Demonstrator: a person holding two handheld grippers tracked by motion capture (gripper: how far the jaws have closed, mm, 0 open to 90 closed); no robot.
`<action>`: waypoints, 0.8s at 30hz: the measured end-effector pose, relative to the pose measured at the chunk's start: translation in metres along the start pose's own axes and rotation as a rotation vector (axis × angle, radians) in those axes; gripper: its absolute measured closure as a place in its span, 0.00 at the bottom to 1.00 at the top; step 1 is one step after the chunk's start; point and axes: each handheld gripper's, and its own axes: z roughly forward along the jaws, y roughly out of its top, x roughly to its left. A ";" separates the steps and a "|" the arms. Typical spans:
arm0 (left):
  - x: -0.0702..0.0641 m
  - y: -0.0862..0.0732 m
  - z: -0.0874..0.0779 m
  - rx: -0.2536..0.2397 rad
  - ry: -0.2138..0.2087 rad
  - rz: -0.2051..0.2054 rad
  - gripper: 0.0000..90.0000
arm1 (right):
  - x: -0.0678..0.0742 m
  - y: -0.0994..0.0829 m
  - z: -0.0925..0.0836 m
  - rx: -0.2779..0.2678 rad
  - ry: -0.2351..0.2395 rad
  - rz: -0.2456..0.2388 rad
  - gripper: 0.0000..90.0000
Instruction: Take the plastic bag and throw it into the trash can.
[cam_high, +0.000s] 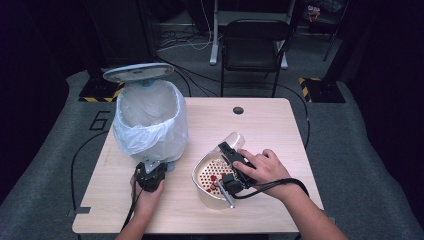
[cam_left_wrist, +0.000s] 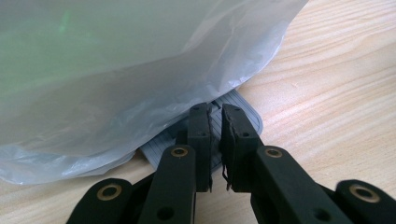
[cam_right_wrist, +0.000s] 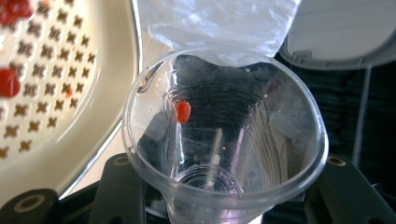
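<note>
A light wooden table (cam_high: 270, 125) fills the centre of the high view; its upper right quarter lies bare up to the far edge. At upper left stands a pedal bin (cam_high: 150, 117) lined with a white plastic bag (cam_high: 131, 137), its grey lid (cam_high: 138, 72) raised. Right of centre sits a cream perforated strainer (cam_high: 202, 167) with red bits in it, close to the near edge. The right gripper (cam_high: 231, 156) is clamped on a clear plastic cup (cam_high: 234, 139) just above the strainer; a red bit (cam_right_wrist: 182, 111) clings inside the cup. The left gripper (cam_high: 151, 170), jaws together, rests on the bin's grey pedal (cam_left_wrist: 240, 103) at lower left.
</note>
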 end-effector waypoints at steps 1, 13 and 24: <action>0.000 0.000 0.000 0.000 0.000 0.000 0.92 | 0.000 0.000 0.000 0.000 0.000 0.000 0.54; -0.005 -0.001 0.001 -0.010 -0.012 -0.075 0.92 | -0.018 -0.019 0.004 -0.081 0.072 0.439 0.54; -0.005 -0.002 0.001 -0.010 -0.015 -0.079 0.92 | -0.041 -0.039 0.006 -0.193 0.117 0.798 0.54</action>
